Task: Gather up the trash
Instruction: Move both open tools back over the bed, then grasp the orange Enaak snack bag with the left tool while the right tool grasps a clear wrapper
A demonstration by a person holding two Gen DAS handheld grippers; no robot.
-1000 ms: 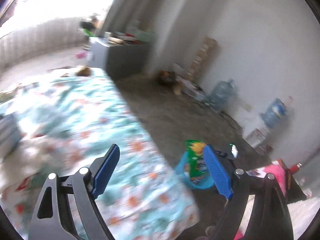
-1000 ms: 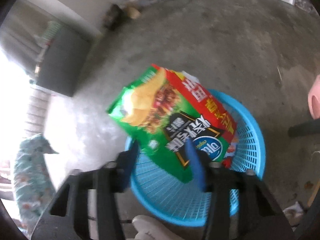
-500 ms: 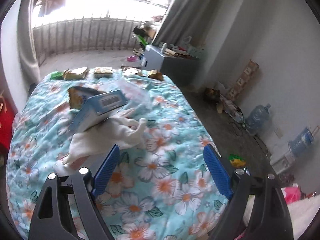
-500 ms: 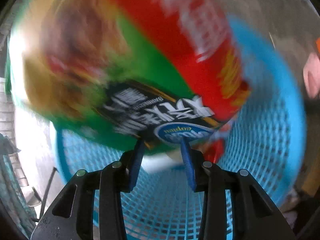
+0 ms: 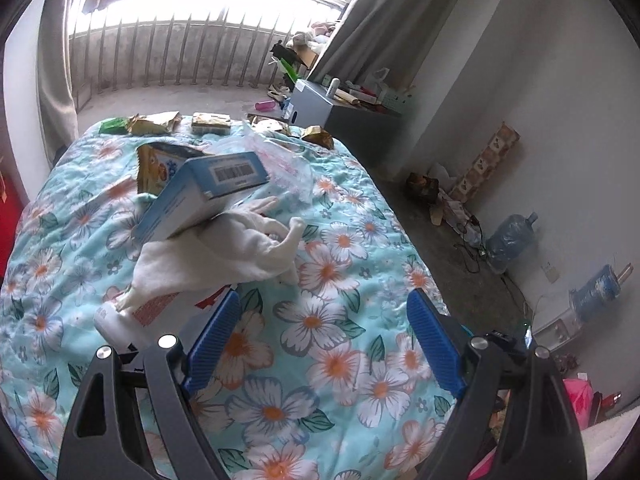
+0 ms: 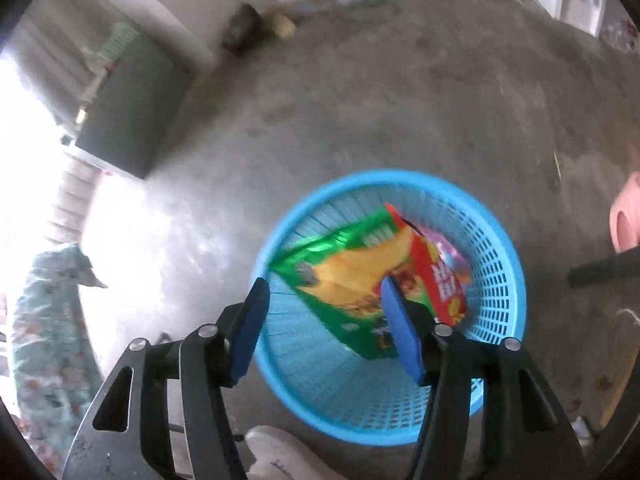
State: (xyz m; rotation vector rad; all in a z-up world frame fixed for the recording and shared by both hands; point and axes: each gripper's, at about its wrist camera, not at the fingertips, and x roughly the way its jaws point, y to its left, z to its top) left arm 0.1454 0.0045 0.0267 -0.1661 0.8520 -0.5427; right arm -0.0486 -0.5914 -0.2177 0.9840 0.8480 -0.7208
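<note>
In the right wrist view, a green and red chip bag point(image 6: 360, 276) lies inside the blue plastic basket point(image 6: 496, 240) on the concrete floor. My right gripper point(image 6: 324, 300) hovers above the basket, its jaws opening, and the bag sits below them, free of the pads. In the left wrist view, my left gripper point(image 5: 324, 308) stands open over a floral bed cover point(image 5: 320, 360) with nothing between its fingers. Ahead of it lie a blue box point(image 5: 200, 196), a white cloth point(image 5: 224, 256), a yellow snack packet point(image 5: 154, 166), a clear plastic bag point(image 5: 280, 164) and several wrappers point(image 5: 160, 124) at the far edge.
A grey cabinet point(image 5: 344, 120) stands past the bed, with clutter on top. Water jugs point(image 5: 508, 236) and cables line the right wall. A white shoe point(image 6: 280, 456) shows at the bottom of the right wrist view, and a pink object point(image 6: 626, 216) sits at the right edge.
My right gripper has let go of the chip bag, which dropped into the blue basket. The left gripper swung from the floor and basket to face the bed.
</note>
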